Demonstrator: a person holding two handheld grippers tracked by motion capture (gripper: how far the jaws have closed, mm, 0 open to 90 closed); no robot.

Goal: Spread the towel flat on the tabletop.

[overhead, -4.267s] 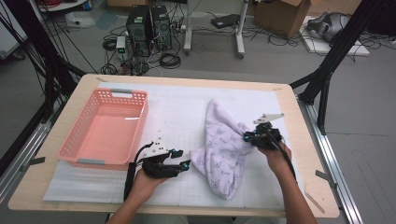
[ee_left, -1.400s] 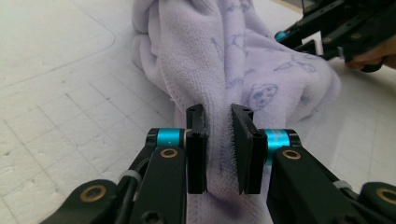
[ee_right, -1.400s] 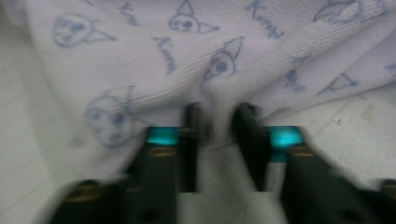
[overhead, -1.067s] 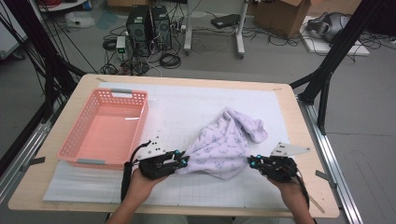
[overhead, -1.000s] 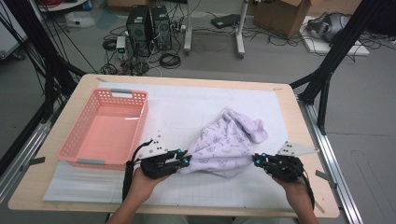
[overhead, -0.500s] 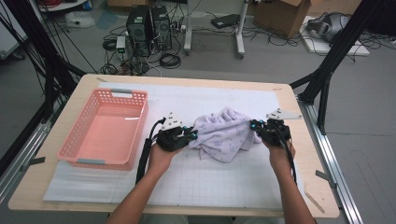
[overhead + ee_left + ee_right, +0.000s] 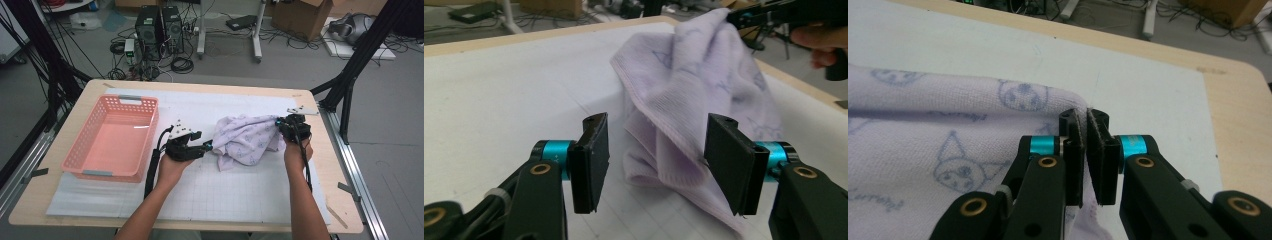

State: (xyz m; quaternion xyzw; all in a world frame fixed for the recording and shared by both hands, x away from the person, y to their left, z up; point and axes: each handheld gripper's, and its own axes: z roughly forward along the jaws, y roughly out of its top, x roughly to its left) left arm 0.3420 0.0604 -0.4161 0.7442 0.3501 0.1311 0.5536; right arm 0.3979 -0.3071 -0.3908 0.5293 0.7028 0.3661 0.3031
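The left gripper (image 7: 656,162) has just been opened: its fingers (image 7: 591,160) are spread wide, and the towel (image 7: 247,140) lies loose between them, released. Compared with half a second ago, the towel is bunched nearer the counter (image 7: 60,200) middle, right of the basket (image 7: 112,137). Beyond it, the towel's far corner is pinched tight by the right gripper (image 7: 1084,150), held level.

Even, bright overhead light with soft, faint shadows. The high view is slightly grainy. Beyond the left claw (image 7: 654,165) the background blurs; near the right claw (image 7: 1085,155) the towel (image 7: 923,150) is sharp.
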